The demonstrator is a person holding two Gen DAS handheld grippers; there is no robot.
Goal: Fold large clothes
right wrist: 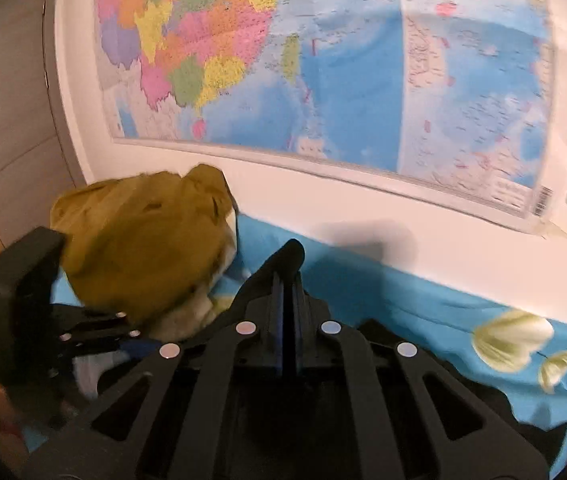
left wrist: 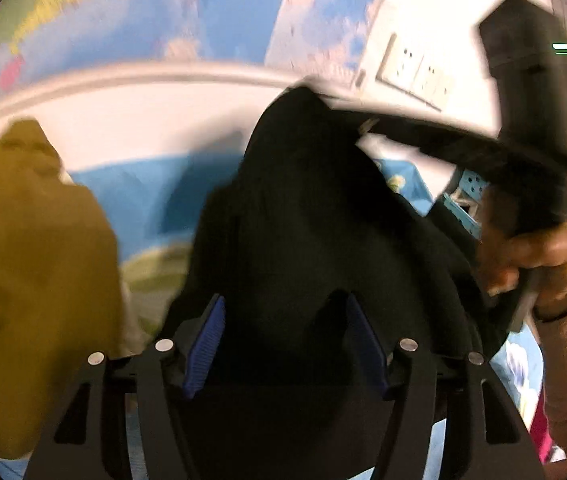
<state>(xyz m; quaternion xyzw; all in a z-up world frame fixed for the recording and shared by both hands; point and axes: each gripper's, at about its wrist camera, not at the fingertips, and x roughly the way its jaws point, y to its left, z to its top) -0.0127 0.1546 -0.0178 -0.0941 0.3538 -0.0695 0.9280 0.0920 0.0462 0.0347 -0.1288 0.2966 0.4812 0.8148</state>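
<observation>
- Black garment (left wrist: 303, 216) lies between the spread pads of the left tongs (left wrist: 285, 346), which are released and do not press it.
- Right tongs (right wrist: 288, 292) are clenched on a black fold above the bed (right wrist: 423, 304).
- Advice: close the left tongs on an edge before lifting, well apart from the mustard garment (right wrist: 143, 240) to their left.
</observation>
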